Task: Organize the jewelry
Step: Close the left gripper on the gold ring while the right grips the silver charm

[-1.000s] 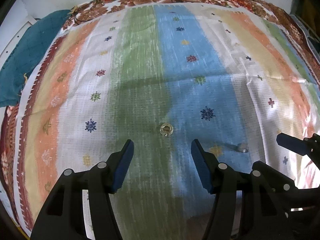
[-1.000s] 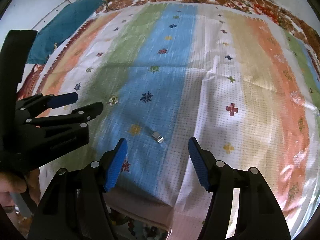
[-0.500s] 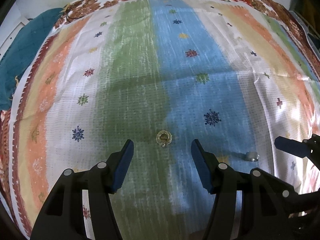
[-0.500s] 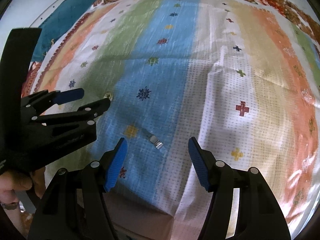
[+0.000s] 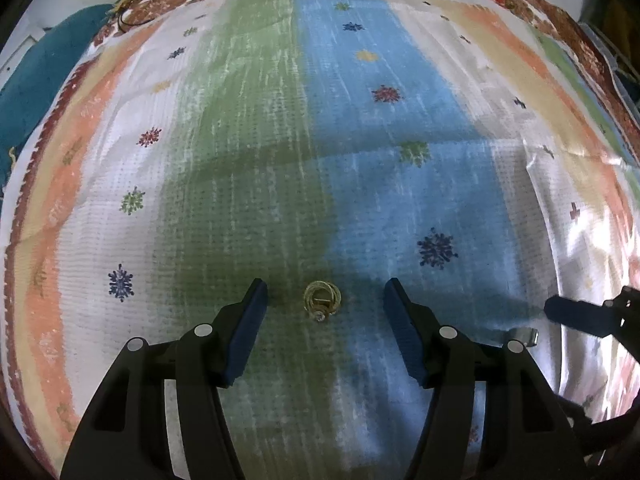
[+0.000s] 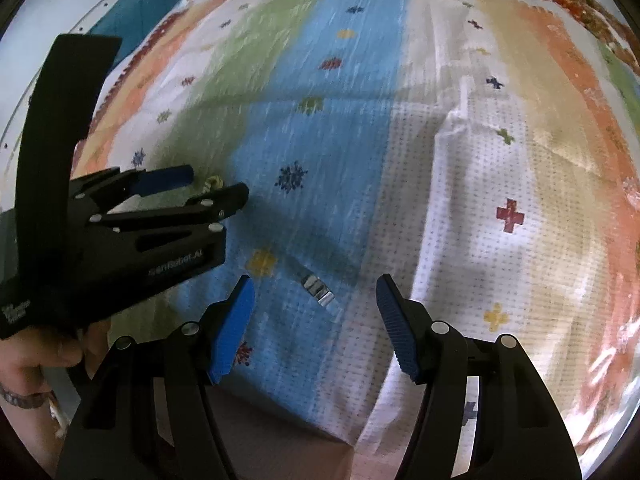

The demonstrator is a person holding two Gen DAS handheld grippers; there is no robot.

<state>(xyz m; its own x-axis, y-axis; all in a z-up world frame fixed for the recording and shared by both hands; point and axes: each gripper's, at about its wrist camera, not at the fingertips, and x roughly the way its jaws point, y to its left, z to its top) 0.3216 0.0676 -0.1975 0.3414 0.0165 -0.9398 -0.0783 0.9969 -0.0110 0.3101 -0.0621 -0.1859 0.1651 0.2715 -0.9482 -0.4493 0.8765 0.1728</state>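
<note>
Coiled gold ring (image 5: 322,299) on woven cloth (image 5: 248,184)

Two pieces of jewelry lay on one striped cloth (image 5: 248,184): one gold ring (image 5: 321,300) and one silver clip-like piece (image 6: 318,289). Two grippers were there, left gripper (image 5: 323,304) and right gripper (image 6: 315,300), each with two blue-padded fingers (image 5: 246,332). One teal cloth (image 5: 36,92) lay beside it.
</note>
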